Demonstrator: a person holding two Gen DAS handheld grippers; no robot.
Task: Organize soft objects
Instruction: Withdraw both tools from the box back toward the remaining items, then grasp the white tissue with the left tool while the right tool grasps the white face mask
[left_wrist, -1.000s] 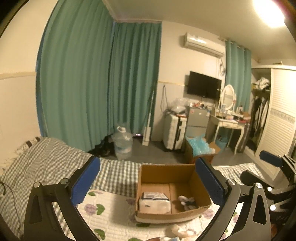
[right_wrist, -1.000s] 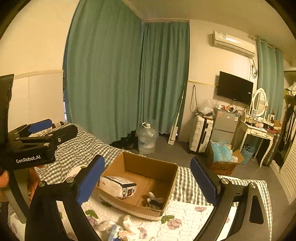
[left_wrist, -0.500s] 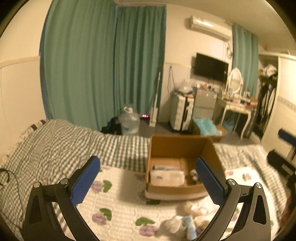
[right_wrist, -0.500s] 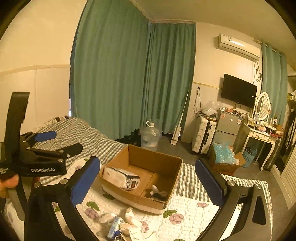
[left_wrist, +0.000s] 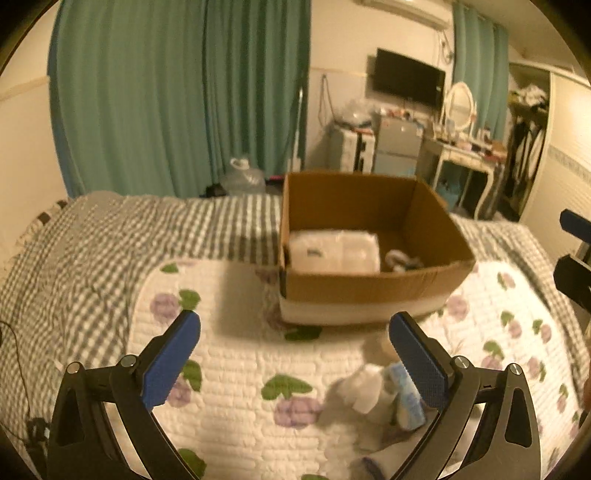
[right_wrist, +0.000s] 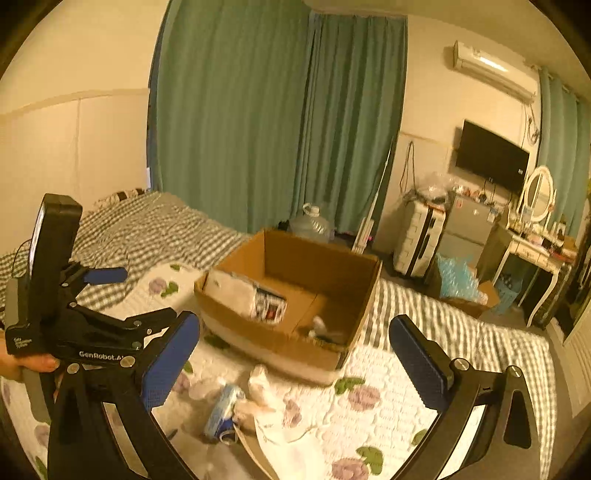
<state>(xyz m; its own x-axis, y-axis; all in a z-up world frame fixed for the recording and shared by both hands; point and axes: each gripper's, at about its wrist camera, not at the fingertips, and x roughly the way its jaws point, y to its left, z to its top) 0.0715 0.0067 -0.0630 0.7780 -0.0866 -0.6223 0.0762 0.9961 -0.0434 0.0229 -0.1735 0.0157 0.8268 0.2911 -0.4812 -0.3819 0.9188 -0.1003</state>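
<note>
A brown cardboard box (left_wrist: 373, 288) (right_wrist: 273, 343) sits on the flowered quilt and holds a white tissue pack (left_wrist: 334, 251) (right_wrist: 245, 295) and a small rolled sock (left_wrist: 400, 258). A heap of soft items, white socks and a blue-and-white packet (left_wrist: 406, 395) (right_wrist: 221, 410), lies on the quilt in front of the box. My left gripper (left_wrist: 295, 354) is open and empty above the quilt, left of the heap; it also shows in the right wrist view (right_wrist: 107, 295). My right gripper (right_wrist: 295, 354) is open and empty above the heap.
The bed has a grey checked blanket (left_wrist: 92, 251) around the quilt (left_wrist: 240, 376). Beyond the bed stand green curtains (right_wrist: 258, 129), a water jug (right_wrist: 310, 225), a suitcase, a small fridge, a dressing table (right_wrist: 535, 251) and a box of blue packing (right_wrist: 461, 288).
Both grippers have tilted down and moved closer to the bed. The box looks larger, and the heap of soft items has come into fuller view. Both jaws stay open.
</note>
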